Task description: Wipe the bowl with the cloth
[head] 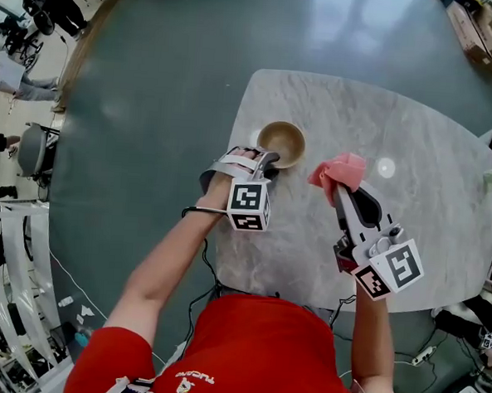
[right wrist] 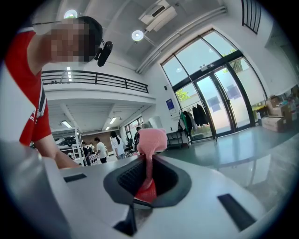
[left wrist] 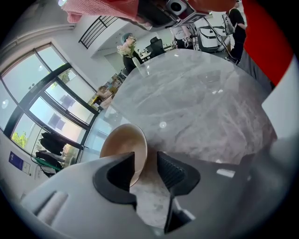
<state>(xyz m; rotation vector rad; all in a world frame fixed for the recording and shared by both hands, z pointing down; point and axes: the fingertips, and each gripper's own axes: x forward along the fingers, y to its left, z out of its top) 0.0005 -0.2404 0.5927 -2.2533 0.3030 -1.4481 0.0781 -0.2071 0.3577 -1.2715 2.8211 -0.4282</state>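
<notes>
A small tan wooden bowl (head: pixel 282 142) sits near the far left corner of the grey marble table (head: pixel 400 118). My left gripper (head: pixel 267 160) is at the bowl's near rim. In the left gripper view the bowl (left wrist: pixel 122 144) is tilted, and its rim stands between the jaws of the left gripper (left wrist: pixel 142 170) with a gap to the right pad, so the jaws are open. My right gripper (head: pixel 338 187) hovers over the table's middle, shut on a pink cloth (head: pixel 341 169). The cloth (right wrist: pixel 152 140) bunches above the right gripper (right wrist: pixel 148 175), which pinches it.
A small vase of flowers (left wrist: pixel 127 49) stands at the table's right edge. The table's near edge is against the person's red shirt (head: pixel 253 350). Cables (head: pixel 208 272) trail on the green floor to the left. People and equipment stand at the far left (head: pixel 13 69).
</notes>
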